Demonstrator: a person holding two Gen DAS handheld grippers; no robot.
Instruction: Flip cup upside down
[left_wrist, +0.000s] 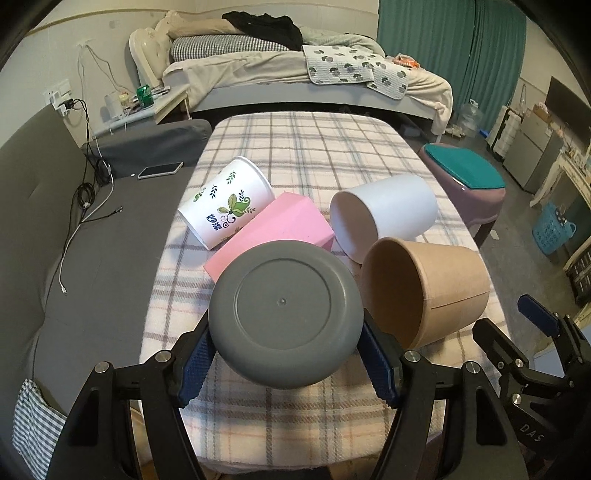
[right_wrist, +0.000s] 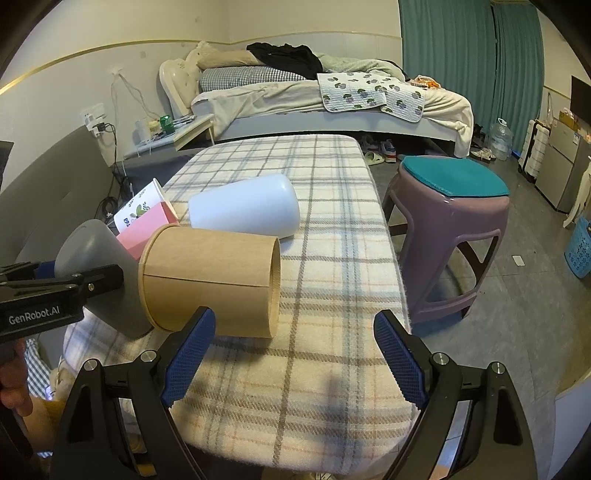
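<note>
Plastic, light and stiff but slick, is my read of the grey cup (left_wrist: 284, 314), lying low over the table (left_wrist: 332, 147), clenched around its base by my left claw (left_wrist: 286, 354), right claw (right_wrist: 293, 354) released.

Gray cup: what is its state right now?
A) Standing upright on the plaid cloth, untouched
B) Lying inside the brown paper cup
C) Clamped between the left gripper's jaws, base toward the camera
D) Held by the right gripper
C. In the left wrist view the gray cup sits between the left gripper jaws with its flat base facing the lens; the right gripper is open and empty beside the brown paper cup.
</note>
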